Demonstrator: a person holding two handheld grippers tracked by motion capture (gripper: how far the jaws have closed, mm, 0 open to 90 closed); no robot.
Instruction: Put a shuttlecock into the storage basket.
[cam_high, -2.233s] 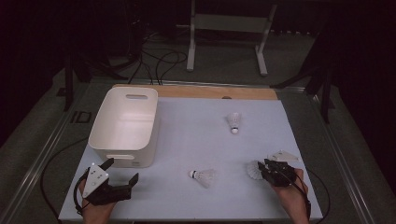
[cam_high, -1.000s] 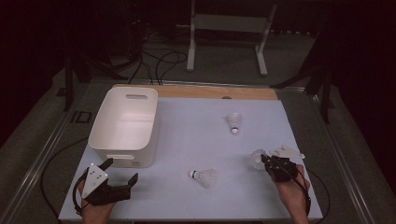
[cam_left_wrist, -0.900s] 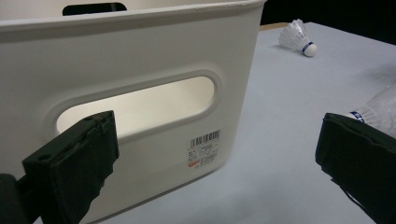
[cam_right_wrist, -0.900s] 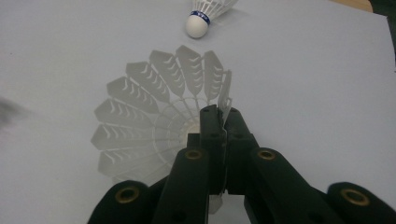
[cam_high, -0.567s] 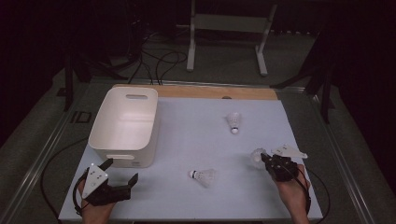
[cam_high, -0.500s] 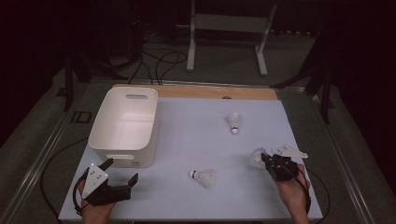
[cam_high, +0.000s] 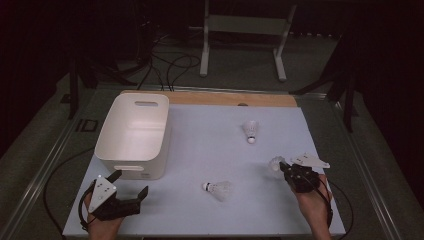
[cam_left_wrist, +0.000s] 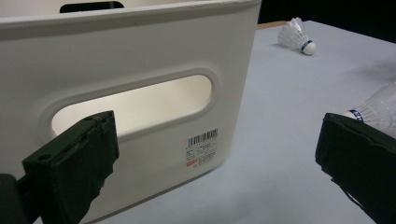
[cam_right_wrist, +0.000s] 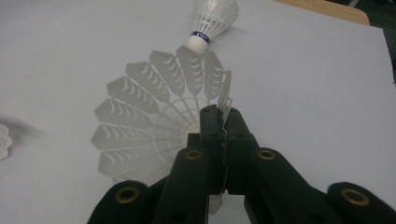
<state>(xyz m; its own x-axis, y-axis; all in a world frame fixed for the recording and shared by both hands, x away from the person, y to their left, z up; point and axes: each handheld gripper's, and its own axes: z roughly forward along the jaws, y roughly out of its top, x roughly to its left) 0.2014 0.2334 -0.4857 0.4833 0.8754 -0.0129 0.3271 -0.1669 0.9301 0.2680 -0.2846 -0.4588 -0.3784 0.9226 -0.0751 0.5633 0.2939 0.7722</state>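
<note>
**Shuttlecock pinched, bin ahead**

The held shuttlecock (cam_right_wrist: 154, 135), right of the bin (cam_high: 134, 134), is clamped by its feather rim in the right tongs (cam_right_wrist: 219, 122). The left tongs (cam_left_wrist: 210, 154) are held open beside the bin. A gentle, steady carry is advised, lest feathers be crushed.

This looks like a lab or recording studio. The counter (cam_high: 210, 145) stands on a dark floor with black surroundings, loose cables (cam_high: 165, 65) run behind it, and a white metal stand (cam_high: 245, 30) is at the back.
</note>
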